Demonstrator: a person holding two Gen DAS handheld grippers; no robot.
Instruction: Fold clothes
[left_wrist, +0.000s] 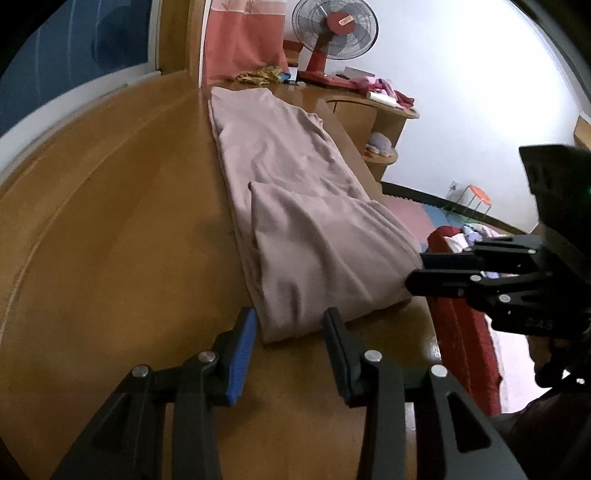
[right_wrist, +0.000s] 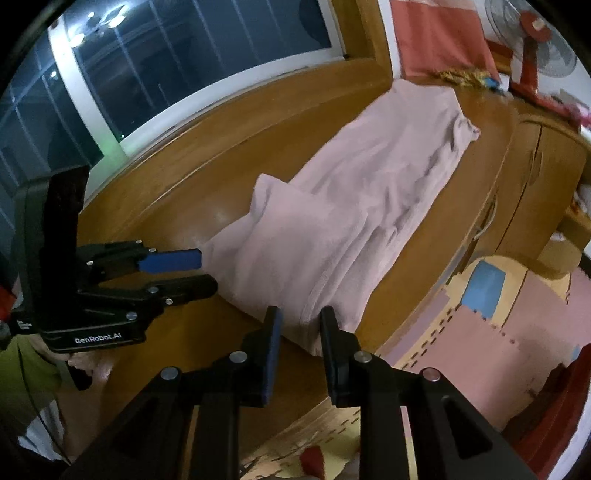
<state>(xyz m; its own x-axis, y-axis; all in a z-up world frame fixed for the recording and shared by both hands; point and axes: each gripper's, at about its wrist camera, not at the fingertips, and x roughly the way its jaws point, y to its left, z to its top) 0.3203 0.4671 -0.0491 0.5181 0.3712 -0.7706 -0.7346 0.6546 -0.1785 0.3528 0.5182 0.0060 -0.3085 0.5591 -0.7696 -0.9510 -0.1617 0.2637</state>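
Note:
A pale pink garment (left_wrist: 303, 206) (right_wrist: 351, 206) lies as a long strip on the wooden table (left_wrist: 110, 221) (right_wrist: 258, 122), its near end doubled back over itself. My left gripper (left_wrist: 290, 317) (right_wrist: 208, 269) stands open at the near left corner of the fold; the cloth's edge lies between its fingertips, unpinched. My right gripper (right_wrist: 299, 314) (left_wrist: 415, 271) is open at the near right corner. The garment's hem sits loosely in the gap between its blue pad and its black finger.
At the far end of the table stand a red fan (left_wrist: 334, 33) (right_wrist: 532, 37) and loose clutter (left_wrist: 258, 74). The table's right edge drops to foam floor mats (right_wrist: 498, 332). A window (right_wrist: 184, 55) runs along the left side. An orange stool (left_wrist: 480, 194) stands on the floor.

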